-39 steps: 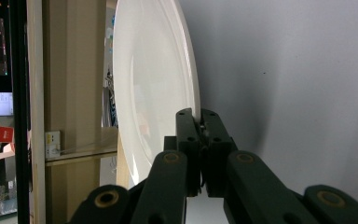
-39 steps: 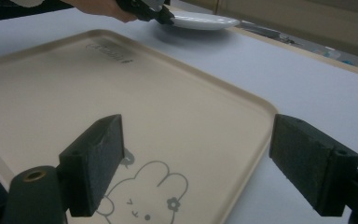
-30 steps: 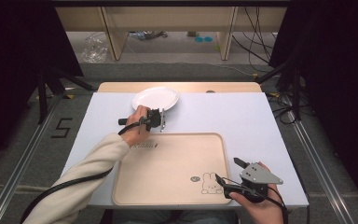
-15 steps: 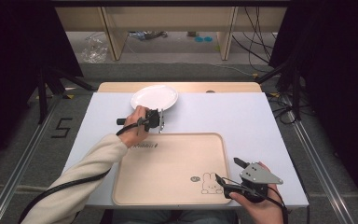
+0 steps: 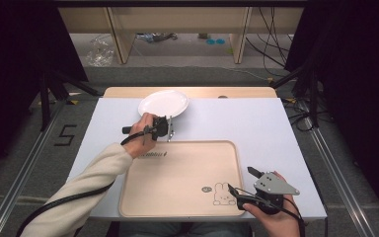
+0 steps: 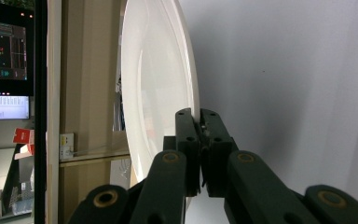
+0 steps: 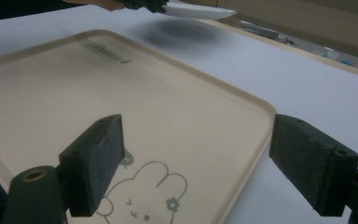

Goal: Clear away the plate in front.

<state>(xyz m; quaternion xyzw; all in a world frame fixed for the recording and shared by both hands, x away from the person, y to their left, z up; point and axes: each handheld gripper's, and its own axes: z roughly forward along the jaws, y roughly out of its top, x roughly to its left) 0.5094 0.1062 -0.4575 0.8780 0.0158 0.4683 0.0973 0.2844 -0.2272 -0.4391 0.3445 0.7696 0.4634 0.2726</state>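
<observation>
We see a beige tray (image 5: 177, 177) lying flat on the white table (image 5: 256, 123), with a rabbit drawing (image 5: 222, 193) near its right front corner. Beyond the far edge of the table stand wooden shelf legs (image 5: 121, 34), with cables (image 5: 271, 44) trailing over the floor. Left of the table, a "5" (image 5: 64, 136) marks the floor.

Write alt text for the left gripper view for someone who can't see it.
The left gripper, shut on the rim of a white plate, holds it so the plate appears on edge. A pale table surface lies behind; a monitor glows at far left.
</observation>
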